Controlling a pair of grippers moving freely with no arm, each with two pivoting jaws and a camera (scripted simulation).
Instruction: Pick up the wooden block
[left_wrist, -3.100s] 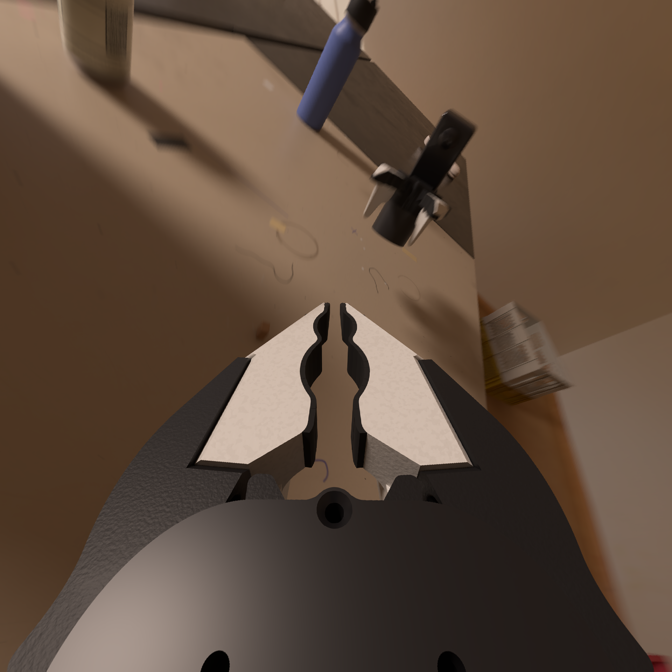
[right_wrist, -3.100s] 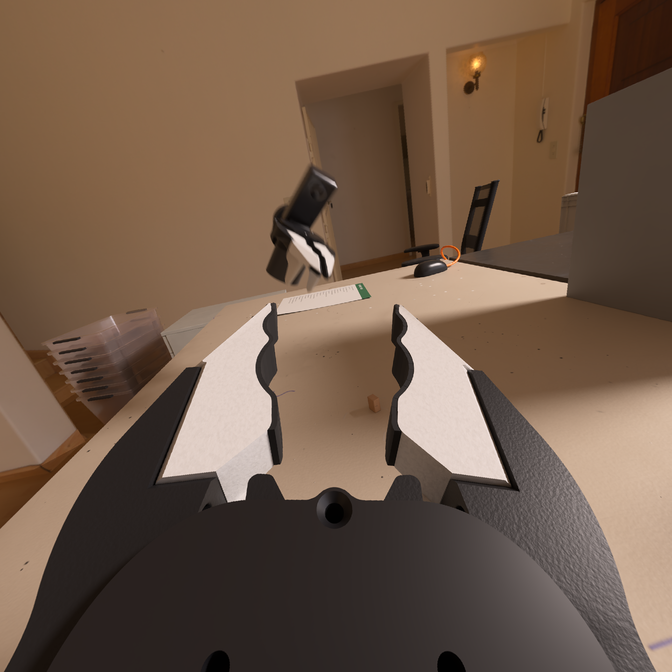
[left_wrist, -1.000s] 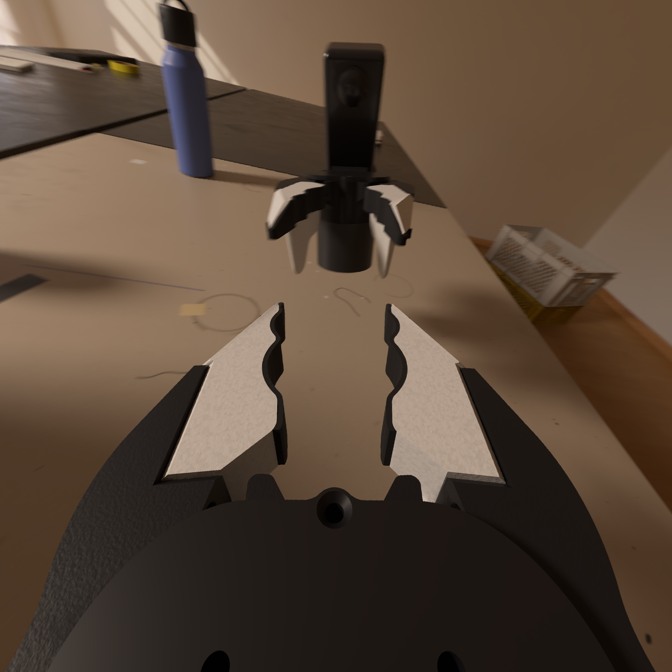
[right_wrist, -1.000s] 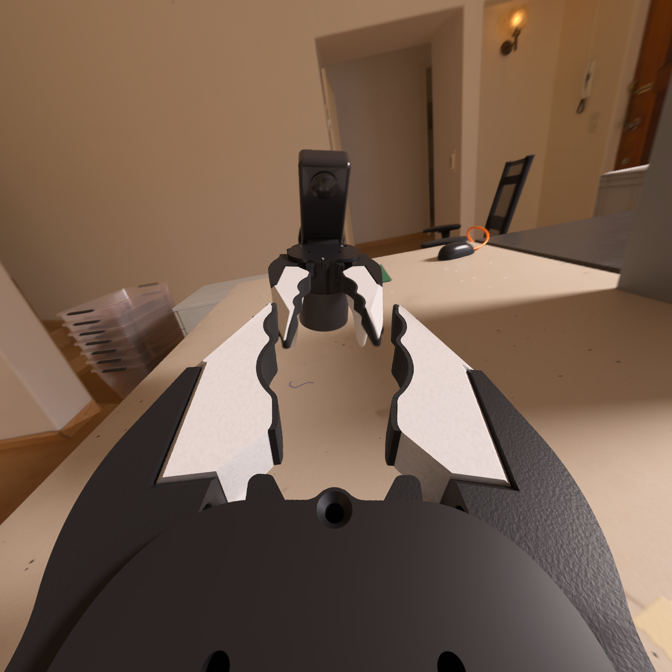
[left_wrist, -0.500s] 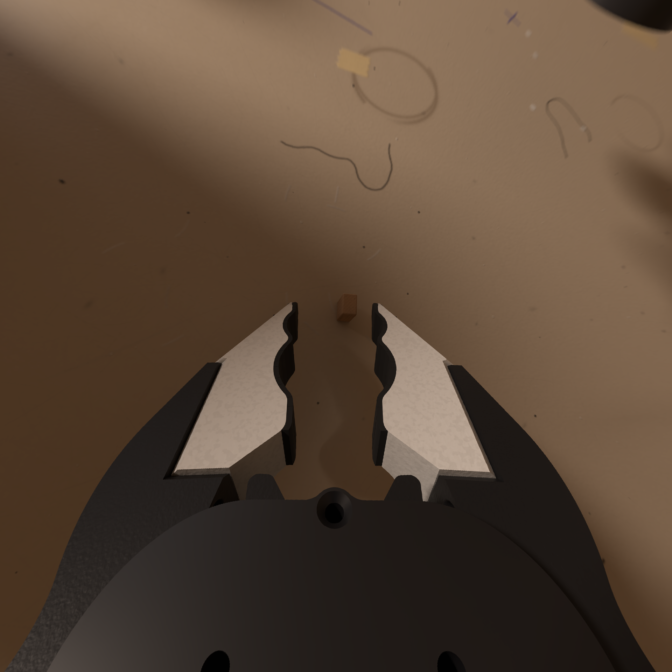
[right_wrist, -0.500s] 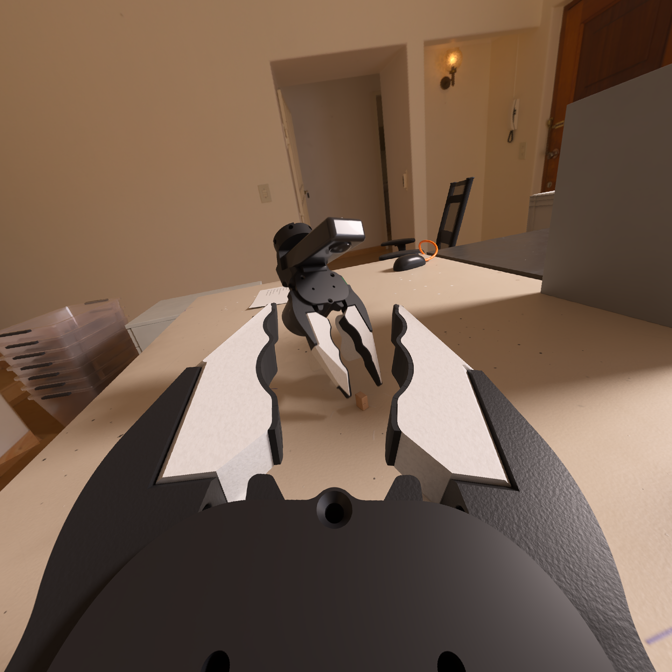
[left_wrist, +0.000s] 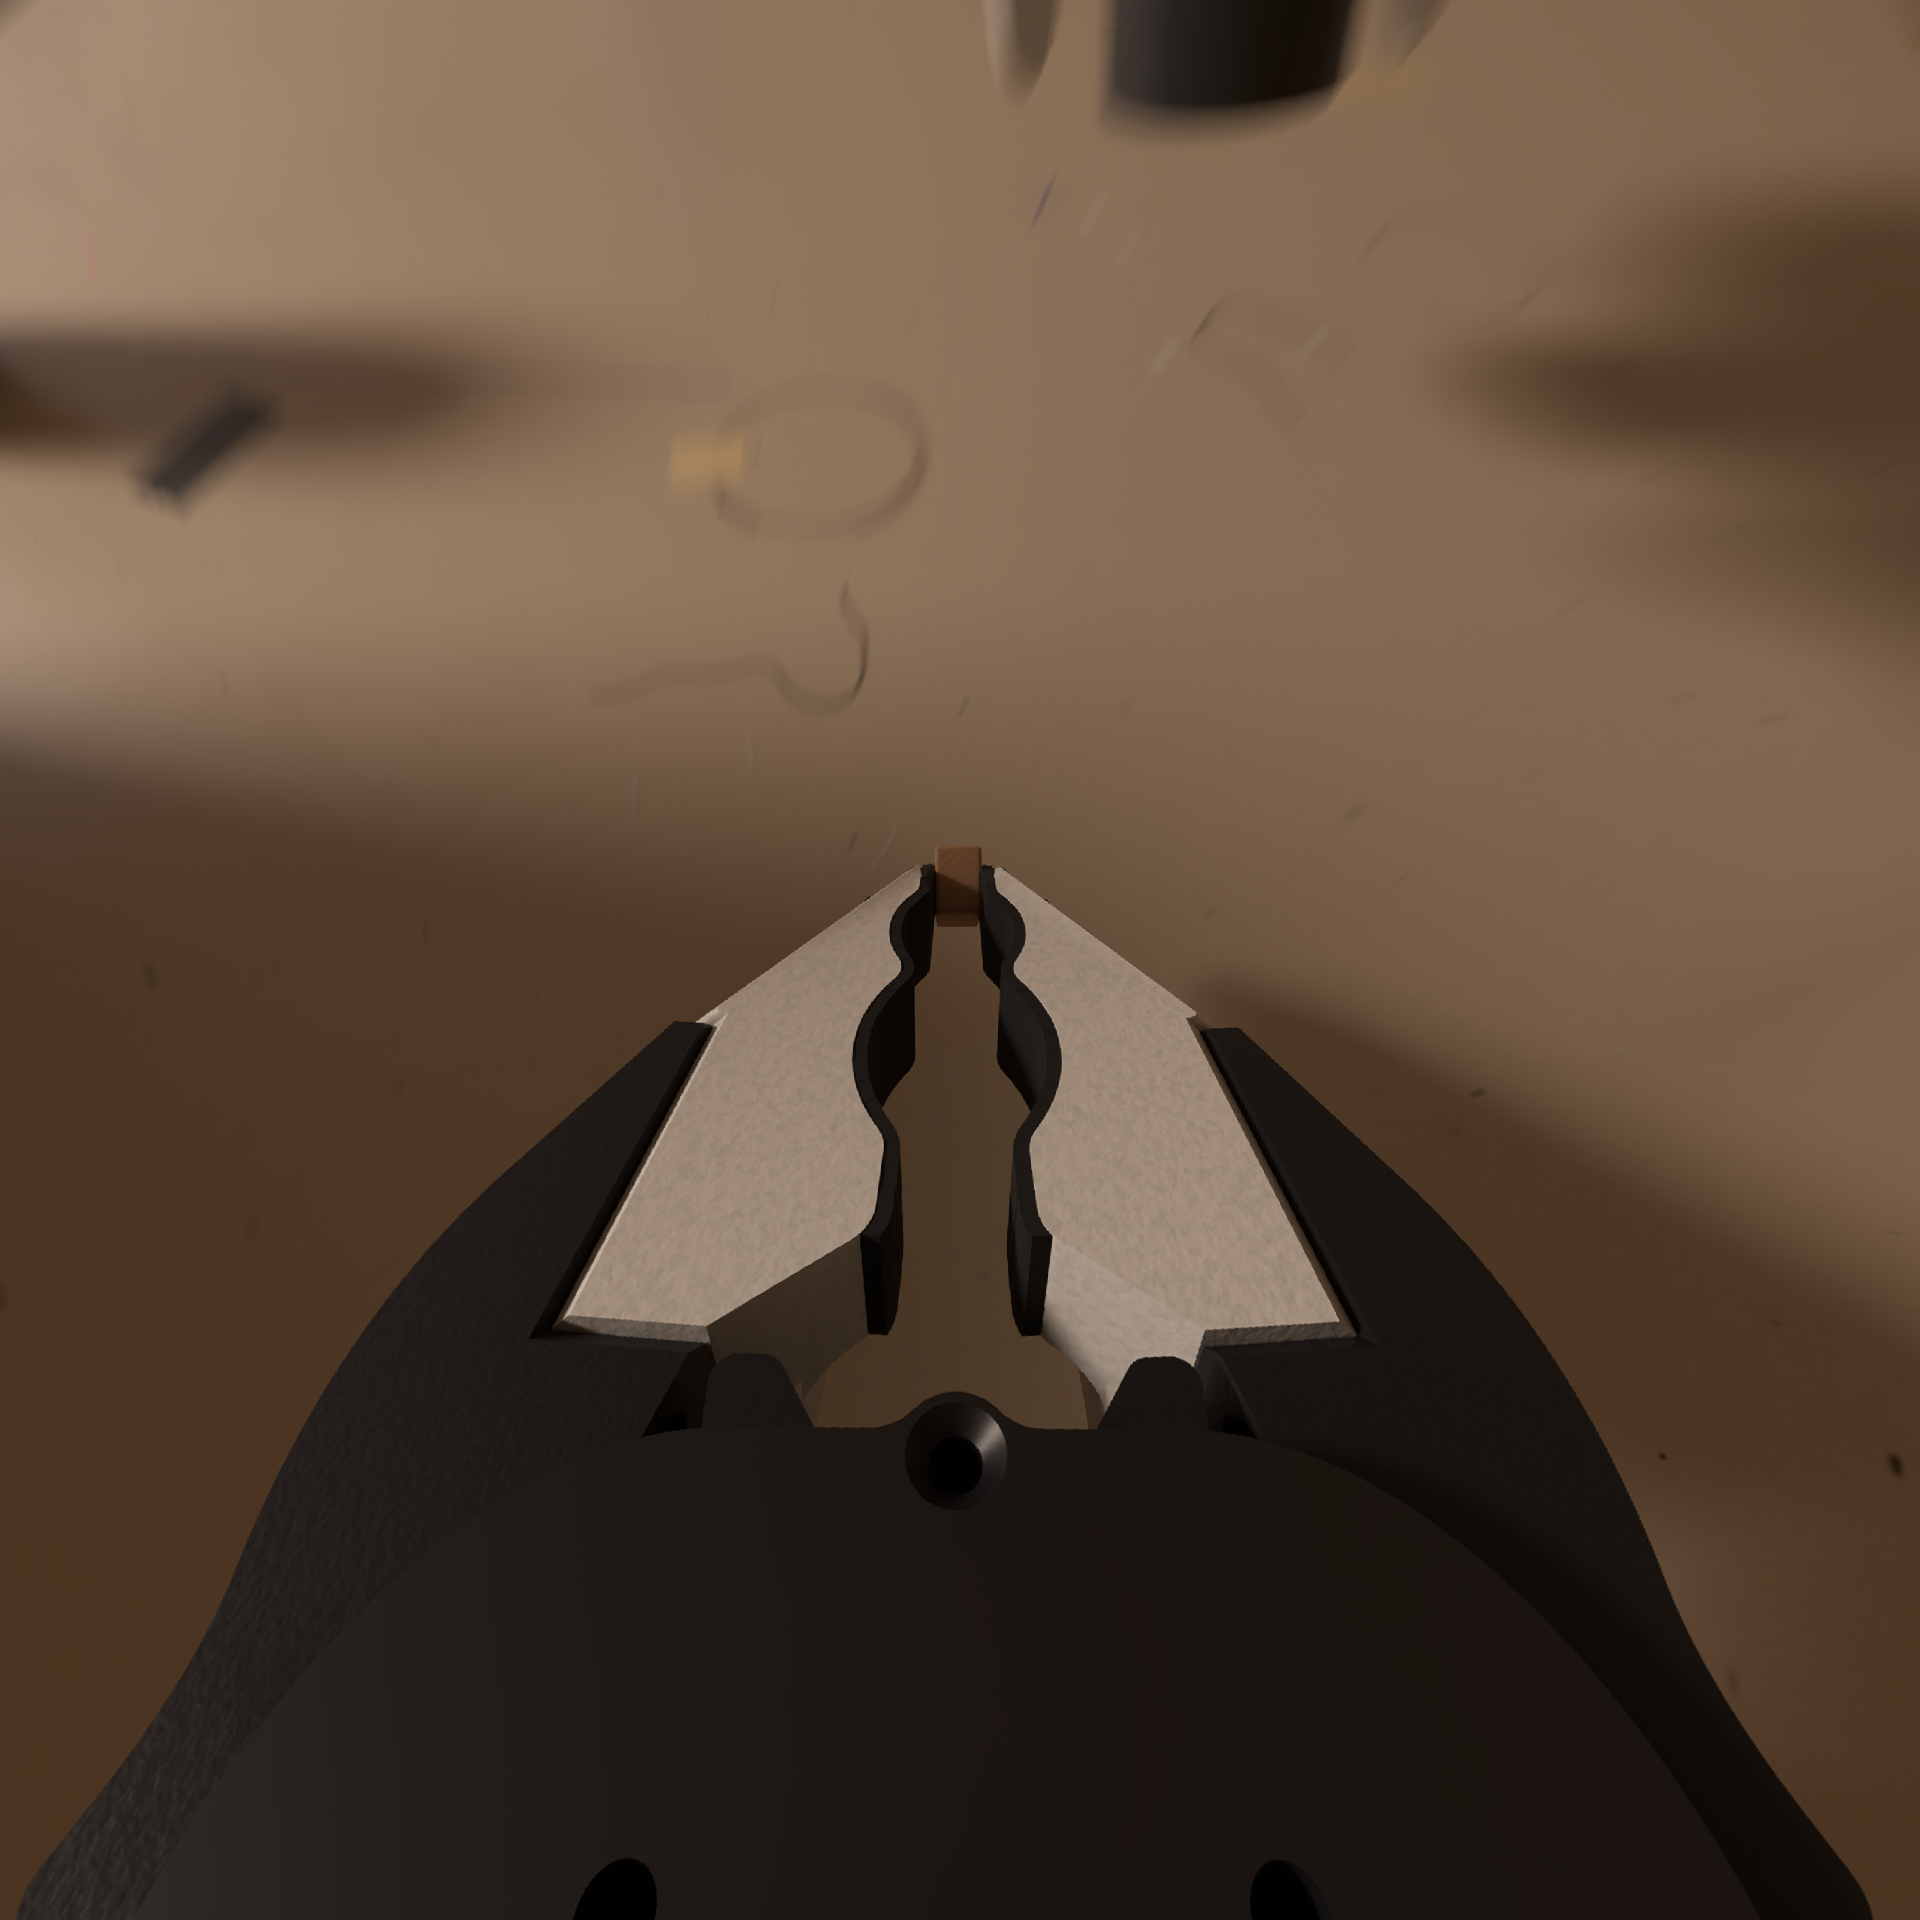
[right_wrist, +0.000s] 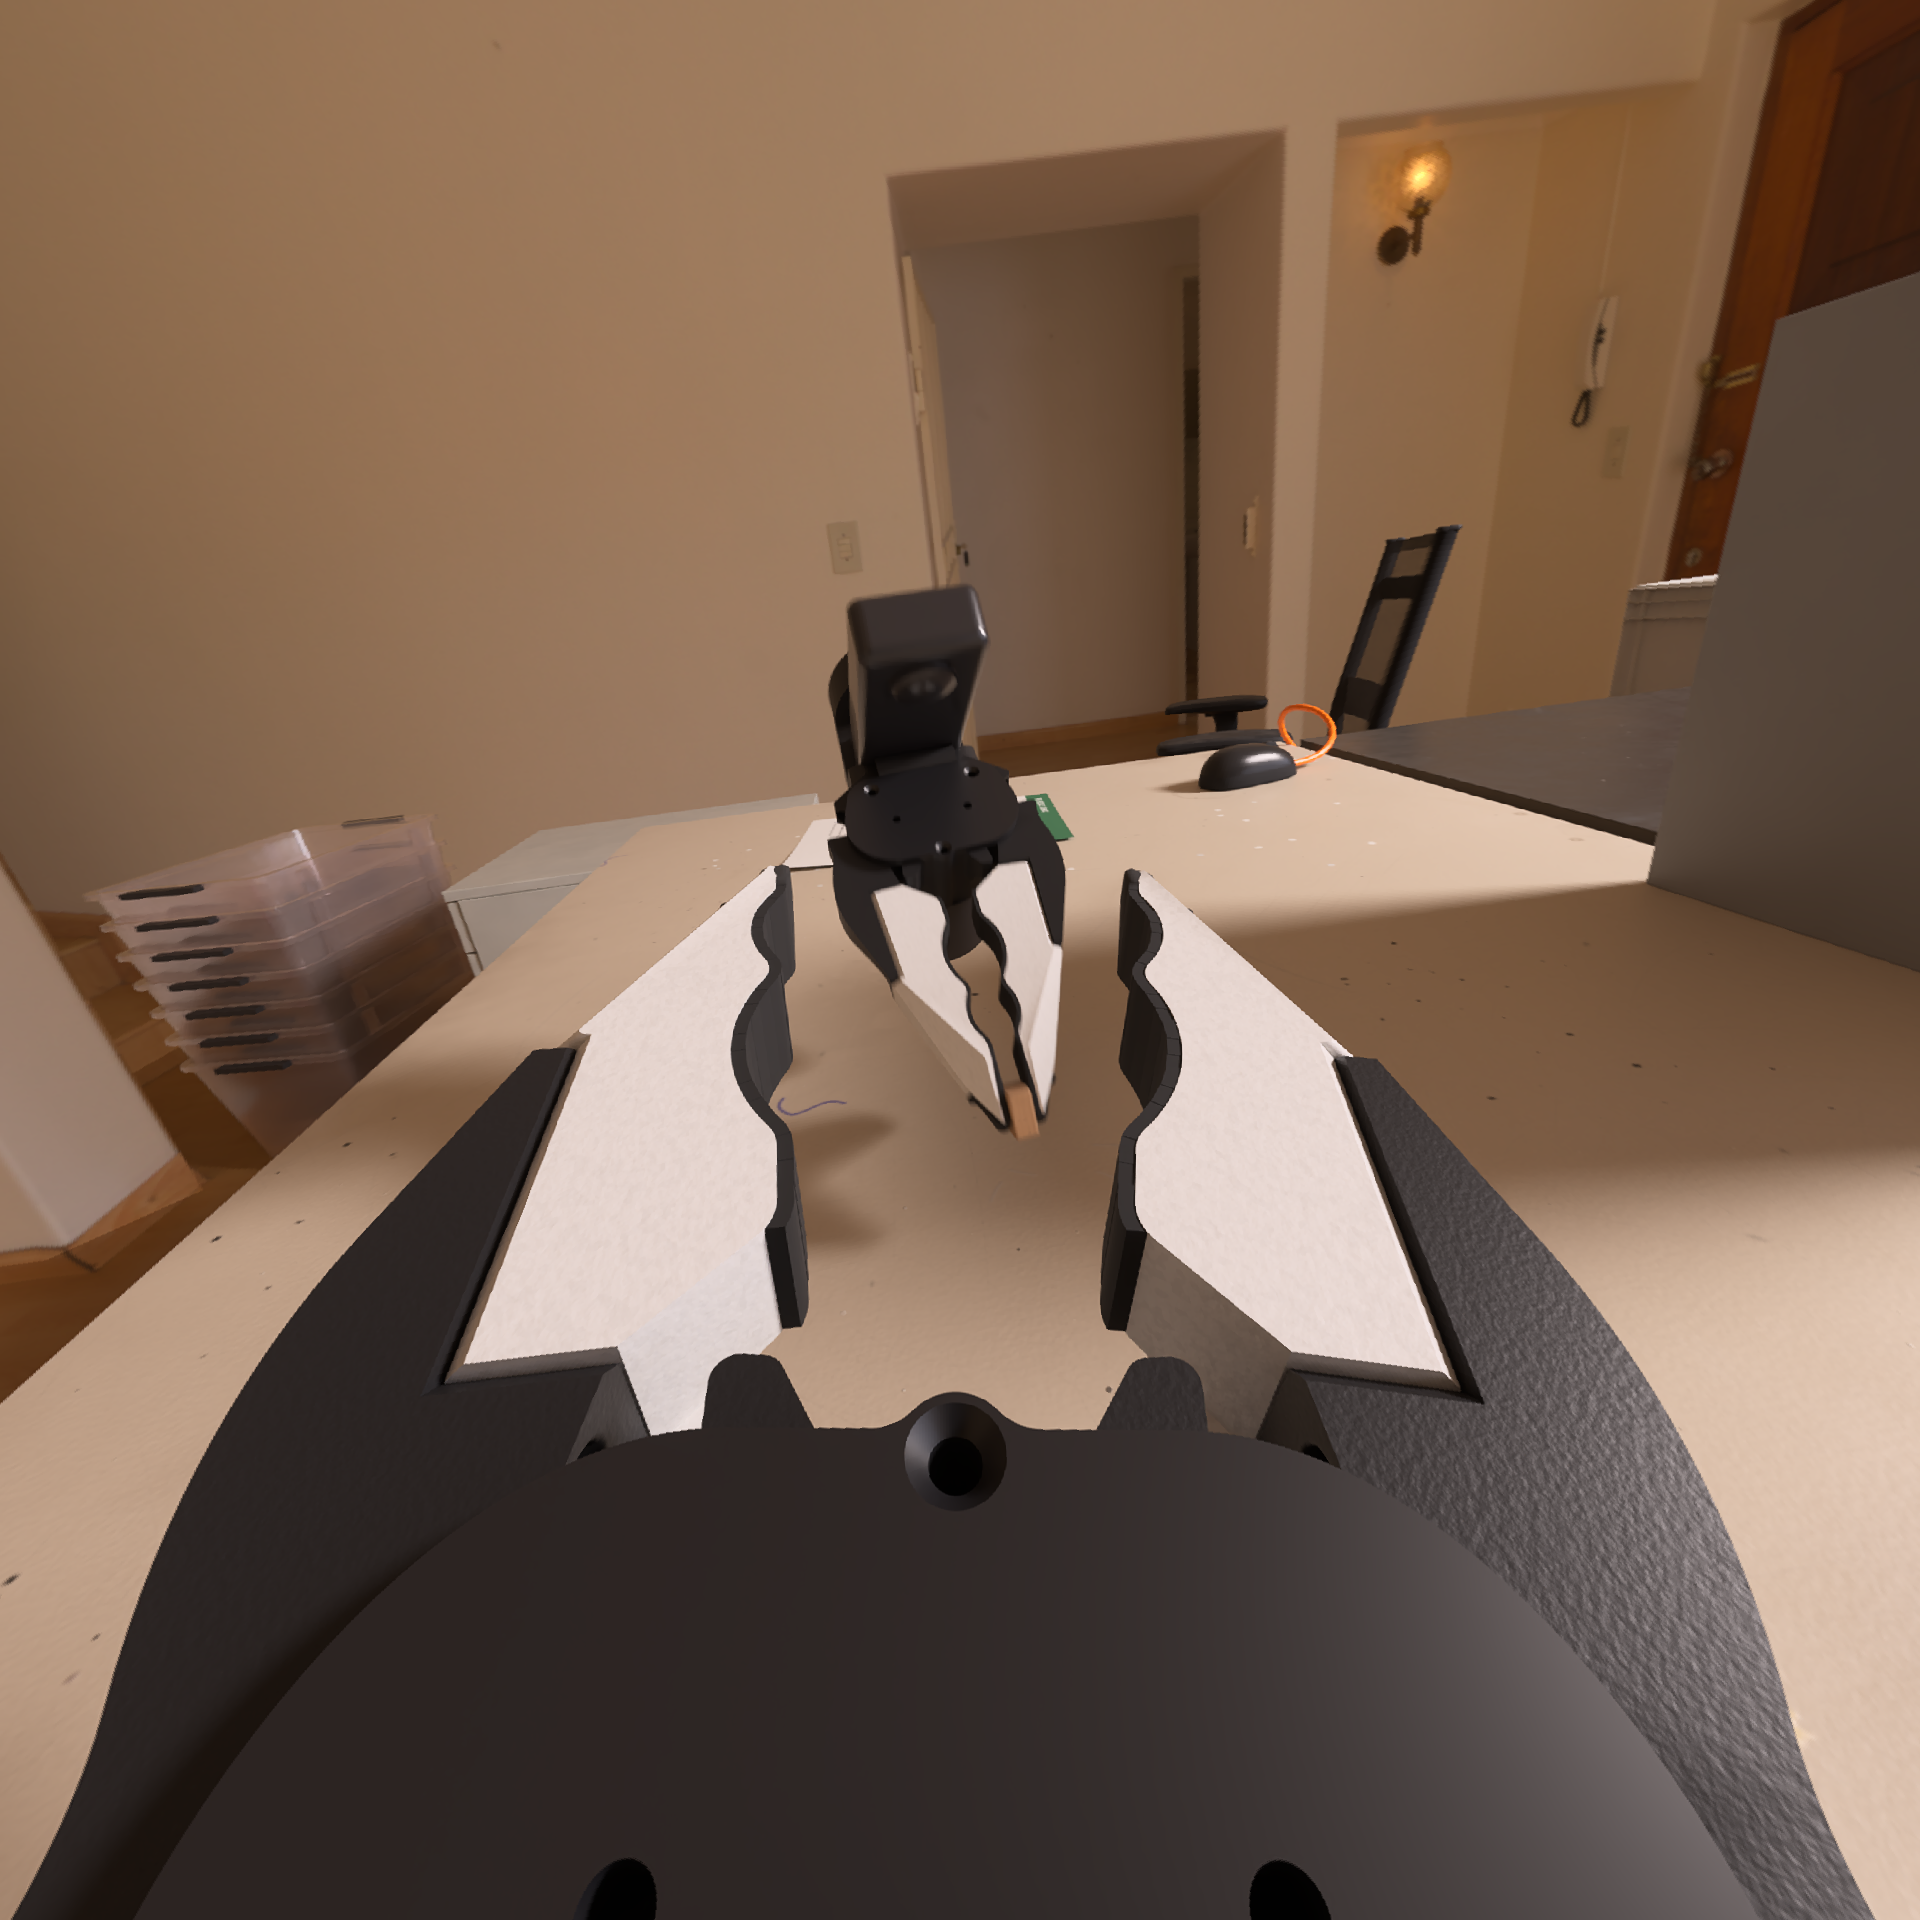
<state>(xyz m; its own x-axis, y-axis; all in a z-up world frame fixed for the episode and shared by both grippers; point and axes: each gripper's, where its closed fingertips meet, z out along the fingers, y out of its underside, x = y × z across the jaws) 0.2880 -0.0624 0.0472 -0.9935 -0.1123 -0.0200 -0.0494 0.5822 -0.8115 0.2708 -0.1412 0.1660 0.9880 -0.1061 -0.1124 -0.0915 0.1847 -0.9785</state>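
The small wooden block (left_wrist: 957, 884) is pinched between the tips of my left gripper (left_wrist: 957, 879), which is shut on it. In the right wrist view the left gripper (right_wrist: 1013, 1117) points down at the table with the block (right_wrist: 1024, 1118) at its tips, close to or just above the tan tabletop (right_wrist: 1351, 1039); I cannot tell if it touches. My right gripper (right_wrist: 954, 883) is open and empty, level above the table, facing the left gripper. Its underside shows blurred at the top of the left wrist view (left_wrist: 1216, 62).
A grey panel (right_wrist: 1808, 623) stands at the right on a dark tabletop. A black mouse (right_wrist: 1247, 767) and a green-edged paper (right_wrist: 1051, 816) lie far back. Stacked clear trays (right_wrist: 270, 966) stand off the table's left edge. Tape bits (left_wrist: 707, 462) and pen marks lie on the table.
My left gripper has come down over the block and shut on it; half a second ago its jaws stood apart just short of the block. The right gripper stays open.
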